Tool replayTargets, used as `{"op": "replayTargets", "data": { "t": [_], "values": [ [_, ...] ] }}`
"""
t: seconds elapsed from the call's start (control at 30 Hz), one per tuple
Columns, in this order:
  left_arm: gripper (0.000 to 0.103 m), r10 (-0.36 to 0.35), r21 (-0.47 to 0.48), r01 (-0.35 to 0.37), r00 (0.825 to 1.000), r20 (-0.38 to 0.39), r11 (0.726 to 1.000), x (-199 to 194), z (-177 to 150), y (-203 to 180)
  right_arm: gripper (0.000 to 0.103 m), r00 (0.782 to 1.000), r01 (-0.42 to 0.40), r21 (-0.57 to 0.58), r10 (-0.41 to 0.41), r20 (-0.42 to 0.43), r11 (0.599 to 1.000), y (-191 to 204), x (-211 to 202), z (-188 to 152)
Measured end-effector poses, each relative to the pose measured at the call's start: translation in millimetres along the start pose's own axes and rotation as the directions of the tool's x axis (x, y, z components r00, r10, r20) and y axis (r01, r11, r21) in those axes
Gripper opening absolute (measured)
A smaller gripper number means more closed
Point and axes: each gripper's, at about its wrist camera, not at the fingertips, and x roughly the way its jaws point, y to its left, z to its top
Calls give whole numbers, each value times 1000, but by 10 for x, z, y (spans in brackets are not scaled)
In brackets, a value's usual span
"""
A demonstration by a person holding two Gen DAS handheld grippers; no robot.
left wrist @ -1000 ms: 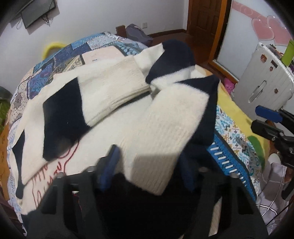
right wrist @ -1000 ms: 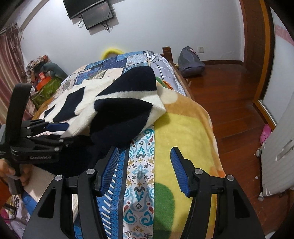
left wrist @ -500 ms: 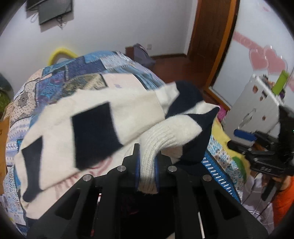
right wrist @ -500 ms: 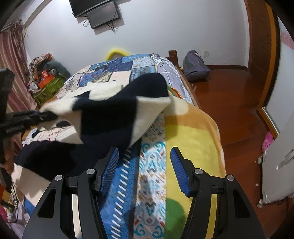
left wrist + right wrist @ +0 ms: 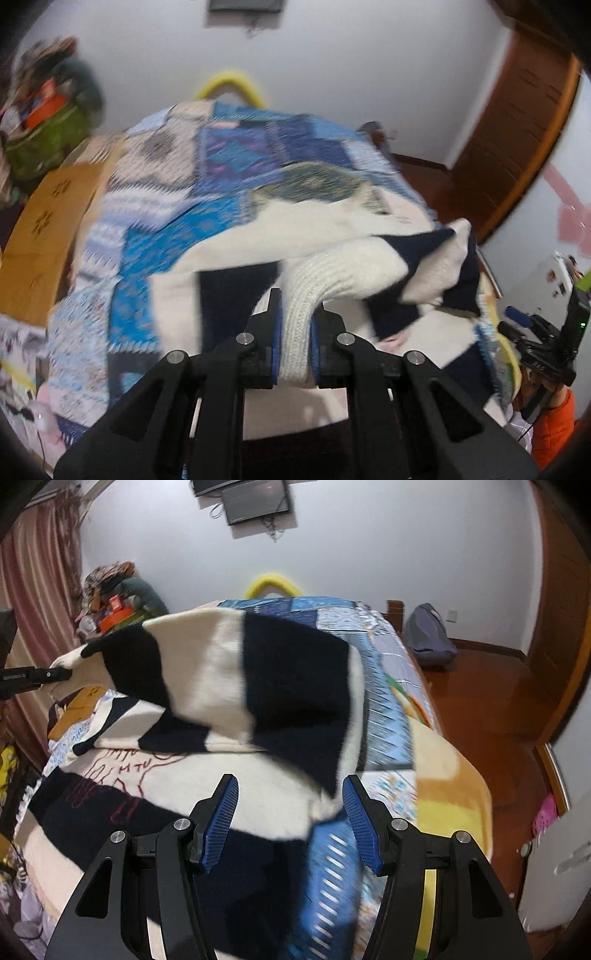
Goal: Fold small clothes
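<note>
A cream and navy knitted sweater (image 5: 258,768) lies on the bed. My left gripper (image 5: 295,325) is shut on its ribbed cream sleeve cuff (image 5: 299,332) and holds that sleeve (image 5: 236,672) lifted across the sweater's body; the gripper's tip shows at the left edge of the right wrist view (image 5: 33,675). My right gripper (image 5: 290,812) is open and empty, hovering above the sweater's lower right part. It also shows at the right edge of the left wrist view (image 5: 535,343).
The bed has a blue patchwork quilt (image 5: 229,162) and a yellow-orange blanket (image 5: 454,794). A wooden floor (image 5: 495,709) and a grey bag (image 5: 428,635) lie to the right. Clutter (image 5: 114,602) is piled at the far left. A white radiator (image 5: 565,867) stands at the right.
My left gripper closed on the sleeve cuff, then lifted and carried the sleeve leftward across the sweater. My right gripper stayed open and moved slightly over the sweater.
</note>
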Motion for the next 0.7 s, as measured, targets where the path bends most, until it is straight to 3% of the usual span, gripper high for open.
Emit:
{"op": "replayTargets", "data": {
  "t": [0.1,0.27,0.37,0.5,0.7],
  "values": [
    [12,-7,-46,3,997,-73,999,155,-90,313,55,1000,-9,-28,9,-16,1000,114,116,56],
    [13,4,-44,-11,985,-170,999,473,-189,479,55,999,-7,-83,3,-44,997,261,329,164],
    [14,23,-30,-28,986,-164,999,564,-103,489,55,999,1,-108,-6,-46,994,295,417,251],
    [22,51,-2,-52,987,-155,999,703,98,481,55,998,25,-140,-32,-45,990,271,512,374],
    [25,134,-18,-139,977,-163,990,916,288,691,55,997,60,-148,-68,-47,987,161,618,504]
  ]
}}
